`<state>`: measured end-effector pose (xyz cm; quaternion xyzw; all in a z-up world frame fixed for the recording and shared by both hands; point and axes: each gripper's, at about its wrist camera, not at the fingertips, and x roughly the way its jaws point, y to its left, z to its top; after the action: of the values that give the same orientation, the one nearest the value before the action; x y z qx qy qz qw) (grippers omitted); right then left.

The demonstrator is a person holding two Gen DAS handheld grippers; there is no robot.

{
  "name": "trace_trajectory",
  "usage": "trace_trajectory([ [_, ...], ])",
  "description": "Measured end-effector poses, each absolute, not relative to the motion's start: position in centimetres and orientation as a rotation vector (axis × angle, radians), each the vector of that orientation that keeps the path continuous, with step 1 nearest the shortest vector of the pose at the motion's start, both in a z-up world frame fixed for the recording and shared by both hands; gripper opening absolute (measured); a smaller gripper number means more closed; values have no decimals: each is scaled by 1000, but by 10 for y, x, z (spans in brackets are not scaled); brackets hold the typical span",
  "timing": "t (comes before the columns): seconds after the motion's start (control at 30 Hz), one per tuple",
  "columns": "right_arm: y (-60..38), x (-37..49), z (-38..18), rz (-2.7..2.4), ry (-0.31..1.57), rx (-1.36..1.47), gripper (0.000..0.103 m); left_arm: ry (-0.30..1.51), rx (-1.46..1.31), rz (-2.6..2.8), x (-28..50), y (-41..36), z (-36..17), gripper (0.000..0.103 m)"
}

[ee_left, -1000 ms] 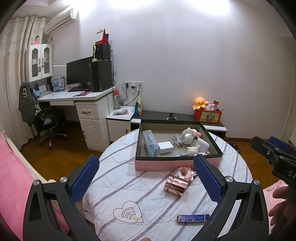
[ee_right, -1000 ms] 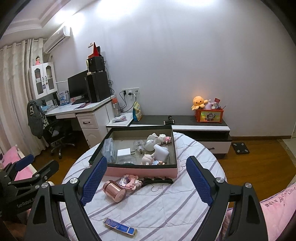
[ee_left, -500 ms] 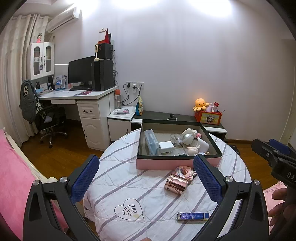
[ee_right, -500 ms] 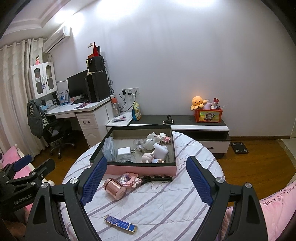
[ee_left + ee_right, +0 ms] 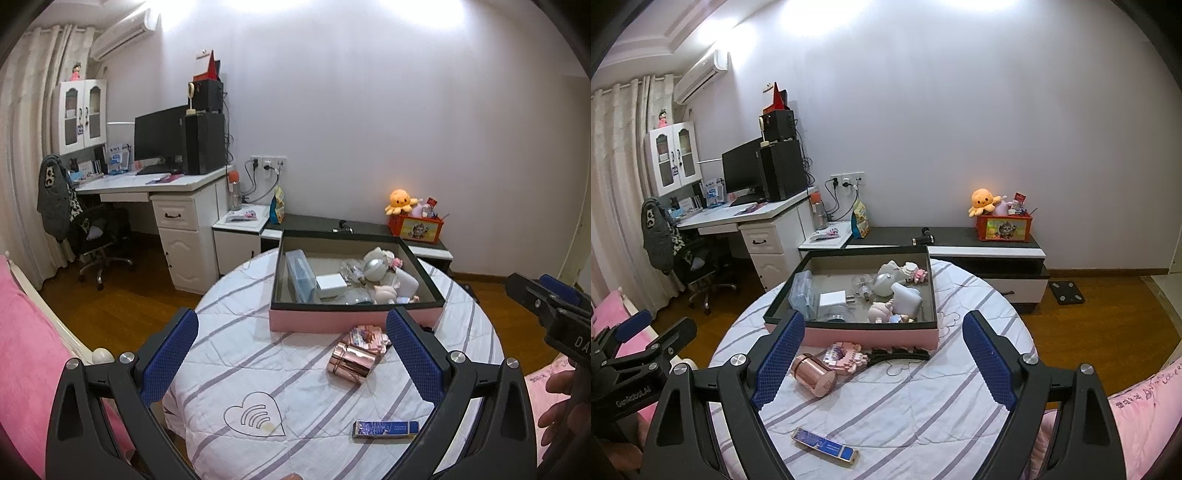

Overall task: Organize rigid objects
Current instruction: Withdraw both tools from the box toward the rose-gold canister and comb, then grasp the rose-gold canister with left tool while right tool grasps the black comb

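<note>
Copper jar (image 5: pixel 813 374) touches block toy (image 5: pixel 846 357), before pink box (image 5: pixel 871 334).

Bare striped tablecloth (image 5: pixel 229 354) open at near left; rose-gold metal canister (image 5: pixel 351 362), pink block figure (image 5: pixel 365 336), black hair comb (image 5: pixel 899 353) crowding pink-walled box (image 5: pixel 354 320) front; blue flat packet (image 5: pixel 386 429) near edge

We see a pink box with a dark rim (image 5: pixel 871 338) on the striped table, holding small toys and a white charger (image 5: pixel 833 298). Just before it lie a rose-gold canister (image 5: pixel 813 374) on its side, a pink brick figure (image 5: pixel 846 357), a black hair clip (image 5: pixel 899 353) and, nearer us, a flat blue bar (image 5: pixel 824 449).
</note>
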<state>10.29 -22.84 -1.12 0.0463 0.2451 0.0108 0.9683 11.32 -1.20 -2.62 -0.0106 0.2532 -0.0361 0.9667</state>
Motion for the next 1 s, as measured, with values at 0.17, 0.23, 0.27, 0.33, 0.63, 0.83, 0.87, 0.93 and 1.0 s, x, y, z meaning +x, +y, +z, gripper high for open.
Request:
trace_trajectory([
  [0.17, -238, 118, -28, 8, 544, 103, 89, 575, -13, -84, 128, -20, -47, 103],
  [0.23, -242, 124, -38, 6, 569, 105, 89, 602, -13, -93, 134, -24, -57, 103],
  [0.27, -244, 129, -44, 5, 589, 107, 89, 623, -12, -101, 138, -27, -64, 103],
  [0.33, -248, 137, -54, -2, 619, 112, 89, 650, -5, -110, 144, -32, -75, 103],
  [0.63, -256, 163, -89, 0, 708, 113, 89, 732, 27, -133, 173, -52, -115, 103],
  [0.83, -258, 186, -114, 5, 783, 117, 89, 804, 56, -157, 195, -63, -144, 103],
  [0.87, -259, 188, -117, 6, 790, 117, 89, 819, 63, -164, 200, -66, -150, 103],
  [0.93, -260, 194, -123, 5, 806, 119, 89, 844, 75, -172, 209, -71, -159, 103],
  [1.0, -260, 199, -128, 4, 821, 117, 89, 868, 75, -181, 219, -74, -167, 103],
])
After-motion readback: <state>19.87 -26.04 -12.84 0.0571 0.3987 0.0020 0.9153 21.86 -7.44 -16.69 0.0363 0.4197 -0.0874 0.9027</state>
